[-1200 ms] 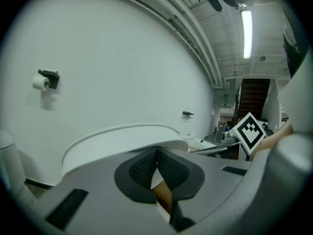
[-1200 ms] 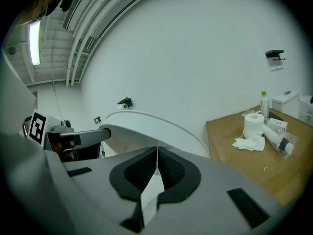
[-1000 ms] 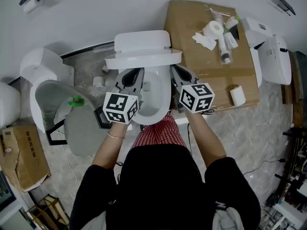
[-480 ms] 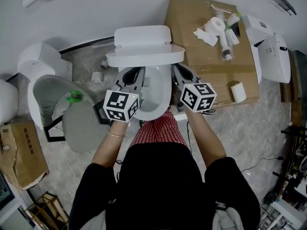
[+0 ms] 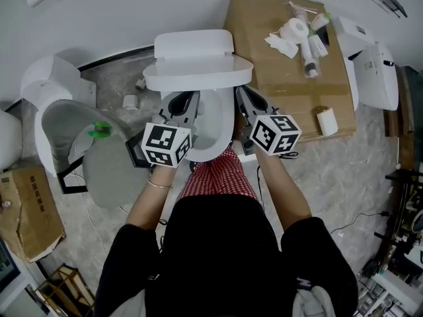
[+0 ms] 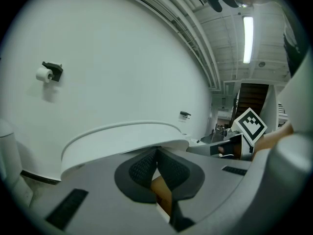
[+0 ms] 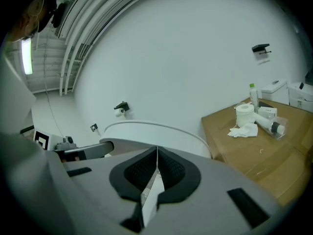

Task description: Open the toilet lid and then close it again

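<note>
The white toilet stands in front of me in the head view, its bowl (image 5: 213, 127) uncovered. Its lid (image 5: 198, 75) is raised and shows almost edge-on in front of the cistern (image 5: 193, 46). My left gripper (image 5: 184, 100) sits at the bowl's left side with its tips just under the lid's edge, and my right gripper (image 5: 246, 99) mirrors it on the right. In the left gripper view the lid (image 6: 122, 138) curves right behind the left gripper (image 6: 156, 152), whose pads meet. The right gripper (image 7: 156, 152) is likewise shut, the lid (image 7: 161, 131) just beyond it. Whether either touches the lid I cannot tell.
A second toilet with a grey lid (image 5: 99, 167) stands at the left. A cardboard box (image 5: 297, 78) with a paper roll and bottles is at the right, a white fixture (image 5: 375, 68) beyond it. Small rolls lie on the floor (image 5: 130, 102).
The toilet and its surroundings have slid slightly up the head view. Both grippers keep their places beside the bowl under the lid's edge, still shut.
</note>
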A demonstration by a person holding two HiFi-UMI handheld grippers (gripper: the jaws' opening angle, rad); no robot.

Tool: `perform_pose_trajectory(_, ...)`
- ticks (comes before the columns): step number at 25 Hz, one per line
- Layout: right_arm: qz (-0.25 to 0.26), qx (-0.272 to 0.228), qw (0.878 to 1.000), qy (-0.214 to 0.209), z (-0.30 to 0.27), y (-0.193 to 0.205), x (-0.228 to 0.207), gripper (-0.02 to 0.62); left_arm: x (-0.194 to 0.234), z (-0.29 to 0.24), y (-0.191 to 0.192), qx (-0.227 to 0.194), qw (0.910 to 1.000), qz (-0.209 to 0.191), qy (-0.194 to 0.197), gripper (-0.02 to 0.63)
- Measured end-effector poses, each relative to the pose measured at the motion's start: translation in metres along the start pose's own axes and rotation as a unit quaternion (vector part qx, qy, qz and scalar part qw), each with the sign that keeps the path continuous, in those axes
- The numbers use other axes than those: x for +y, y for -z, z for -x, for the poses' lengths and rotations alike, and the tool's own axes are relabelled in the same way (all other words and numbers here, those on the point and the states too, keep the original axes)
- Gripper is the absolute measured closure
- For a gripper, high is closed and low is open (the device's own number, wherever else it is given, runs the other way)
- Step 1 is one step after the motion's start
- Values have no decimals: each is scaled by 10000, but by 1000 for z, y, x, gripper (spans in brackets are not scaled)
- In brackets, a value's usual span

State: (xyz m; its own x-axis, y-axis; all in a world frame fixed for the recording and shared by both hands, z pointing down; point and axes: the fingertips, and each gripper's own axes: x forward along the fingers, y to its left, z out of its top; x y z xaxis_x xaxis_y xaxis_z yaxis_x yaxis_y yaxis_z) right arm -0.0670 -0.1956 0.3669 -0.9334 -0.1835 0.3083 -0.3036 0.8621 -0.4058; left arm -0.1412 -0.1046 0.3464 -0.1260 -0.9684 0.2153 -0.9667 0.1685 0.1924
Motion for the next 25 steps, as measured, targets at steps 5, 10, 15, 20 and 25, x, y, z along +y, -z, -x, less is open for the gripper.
perform_pose_trajectory(5, -31, -154, 9999, 64, 13, -7, -1, 572, -6, 1, 3, 20, 10000, 26, 64, 601)
perform_pose_trajectory(10, 175, -329, 9993, 77, 15, -24, 4, 572, -10, 4, 6, 56, 9999, -14, 101, 601)
perform_pose_trajectory(15, 391, -372, 9985, 31, 8, -36, 11, 572, -14, 6, 9, 54, 9999, 21, 122, 603)
perform_pose_trajectory(20, 462, -349, 9983, 17, 4, -33, 14, 572, -14, 8, 13, 36, 9999, 82, 96, 603)
perform_pose_trajectory(25, 536, -336, 9980, 69, 6, -29, 15, 572, -14, 12, 17, 26, 9999, 116, 77, 601)
